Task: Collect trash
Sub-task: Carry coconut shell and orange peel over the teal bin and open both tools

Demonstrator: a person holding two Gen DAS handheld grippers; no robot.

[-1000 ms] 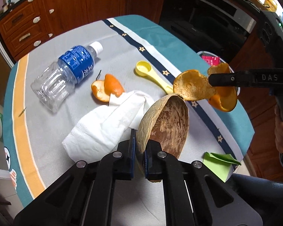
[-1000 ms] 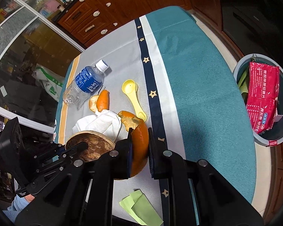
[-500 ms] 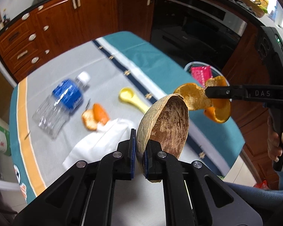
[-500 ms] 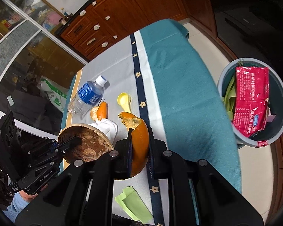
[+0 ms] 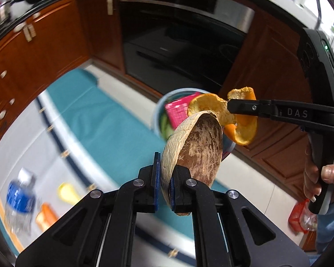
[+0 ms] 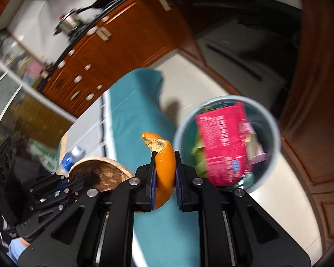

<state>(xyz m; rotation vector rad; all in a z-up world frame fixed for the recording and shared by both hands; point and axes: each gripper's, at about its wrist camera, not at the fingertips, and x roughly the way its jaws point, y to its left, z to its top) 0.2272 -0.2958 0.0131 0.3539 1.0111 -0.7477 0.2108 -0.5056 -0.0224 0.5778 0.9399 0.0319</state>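
Above the table's edge (image 5: 113, 120), the left gripper (image 5: 164, 184) pinches a shell (image 5: 196, 146) by its rim. The right gripper (image 6: 164, 178) squeezes an orange peel (image 6: 164, 169). Both hang near the bin (image 6: 271, 120), which looks blurry; the shell hides part of it.

The setting is a home kitchen. A built-in oven (image 5: 180, 35) with a dark glass door is the reference point. Reddish wooden cabinets (image 5: 44, 51) with pale knobs stand left of the oven. A pan (image 6: 100, 1) and a pot (image 6: 70, 22) sit on the counter above those cabinets. Pale floor tiles (image 5: 122, 89) lie below the oven.
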